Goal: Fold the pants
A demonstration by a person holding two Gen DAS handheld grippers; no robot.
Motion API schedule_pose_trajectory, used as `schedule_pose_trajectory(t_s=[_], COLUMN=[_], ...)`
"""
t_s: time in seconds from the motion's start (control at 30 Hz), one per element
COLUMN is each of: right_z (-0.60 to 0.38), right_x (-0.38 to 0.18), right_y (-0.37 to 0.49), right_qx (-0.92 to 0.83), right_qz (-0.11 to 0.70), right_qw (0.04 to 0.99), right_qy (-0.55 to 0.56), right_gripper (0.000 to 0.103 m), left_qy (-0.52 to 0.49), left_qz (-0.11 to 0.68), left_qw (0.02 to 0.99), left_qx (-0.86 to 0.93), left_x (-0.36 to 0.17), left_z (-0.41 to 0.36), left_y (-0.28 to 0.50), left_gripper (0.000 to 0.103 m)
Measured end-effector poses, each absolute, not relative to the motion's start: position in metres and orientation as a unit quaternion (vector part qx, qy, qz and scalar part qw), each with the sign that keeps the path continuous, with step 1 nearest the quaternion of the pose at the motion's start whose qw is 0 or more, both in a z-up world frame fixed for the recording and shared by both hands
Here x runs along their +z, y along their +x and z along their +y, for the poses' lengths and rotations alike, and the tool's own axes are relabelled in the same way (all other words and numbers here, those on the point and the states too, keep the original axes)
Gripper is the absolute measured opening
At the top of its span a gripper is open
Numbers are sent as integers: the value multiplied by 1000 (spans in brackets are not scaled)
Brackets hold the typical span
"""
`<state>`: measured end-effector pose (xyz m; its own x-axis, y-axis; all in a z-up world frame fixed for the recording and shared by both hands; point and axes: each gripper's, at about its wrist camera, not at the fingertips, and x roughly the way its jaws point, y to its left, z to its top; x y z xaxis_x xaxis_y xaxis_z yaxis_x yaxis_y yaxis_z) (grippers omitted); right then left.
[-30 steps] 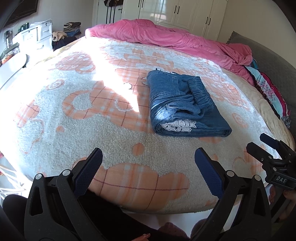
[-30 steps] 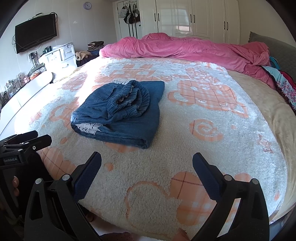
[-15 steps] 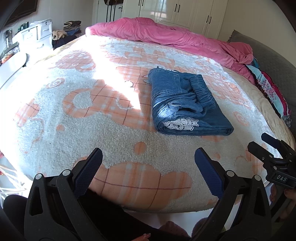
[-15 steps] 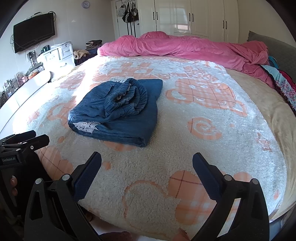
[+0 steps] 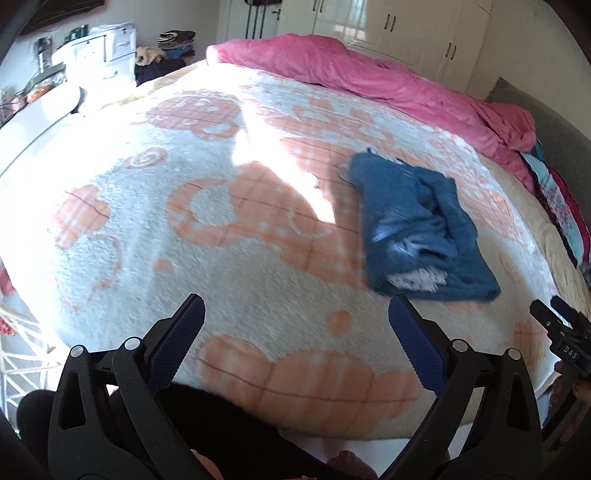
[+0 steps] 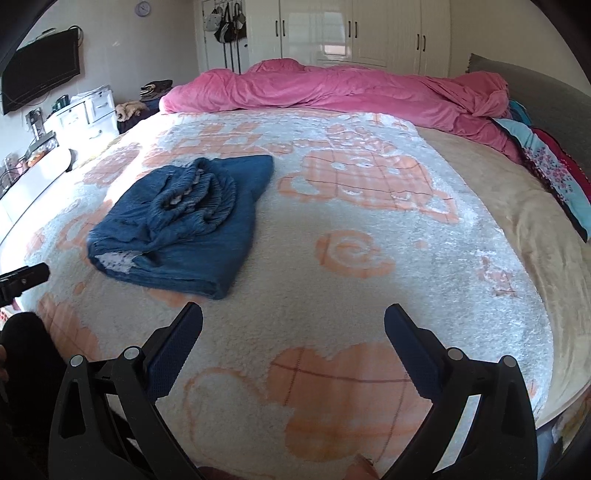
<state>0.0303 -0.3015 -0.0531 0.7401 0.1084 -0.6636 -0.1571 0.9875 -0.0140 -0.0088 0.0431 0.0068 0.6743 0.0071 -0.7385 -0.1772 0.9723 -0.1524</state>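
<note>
Folded blue denim pants [image 5: 413, 225] lie in a compact bundle on the white and orange fleece blanket [image 5: 221, 258], elastic waistband on top and a white lace trim showing at the near end. In the right wrist view the pants [image 6: 184, 221] sit left of centre. My left gripper [image 5: 295, 332] is open over the bed's near edge, well short of the pants, with nothing between its fingers. My right gripper [image 6: 293, 338] is open too, empty, to the right of the bundle. Each gripper shows at the edge of the other's view.
A rumpled pink duvet [image 6: 332, 92] lies across the far side of the bed. Patterned bedding [image 6: 546, 162] and a grey headboard [image 6: 535, 81] are at the right. White drawers [image 6: 85, 118], a wall television [image 6: 40, 70] and wardrobes [image 6: 351, 33] ring the room.
Both grippers have drawn back and lifted slightly from the bed; the left view has swung, so the pants now sit further right. The pants have not moved.
</note>
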Motion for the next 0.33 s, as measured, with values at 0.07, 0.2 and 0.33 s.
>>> schedule_pose_trajectory(t_s=[0.07,0.2,0.33], right_z=[-325,-381,-450], right_x=[-54,-55,-60], right_y=[46,87,147], right_qx=[38,-47,-122], right_qz=[357,357,372], right_qw=[933,933,920], right_qy=[-25,-17,-3], right_gripper=[98,98,98], left_qy=[-112,-85,-70], left_qz=[397,429,459], left_qw=[907,884,855], left_qx=[80,162,231], left_x=[12,6,-15], left_z=[74,143,215], left_y=[8,62,125], left_gripper=[93,94,94])
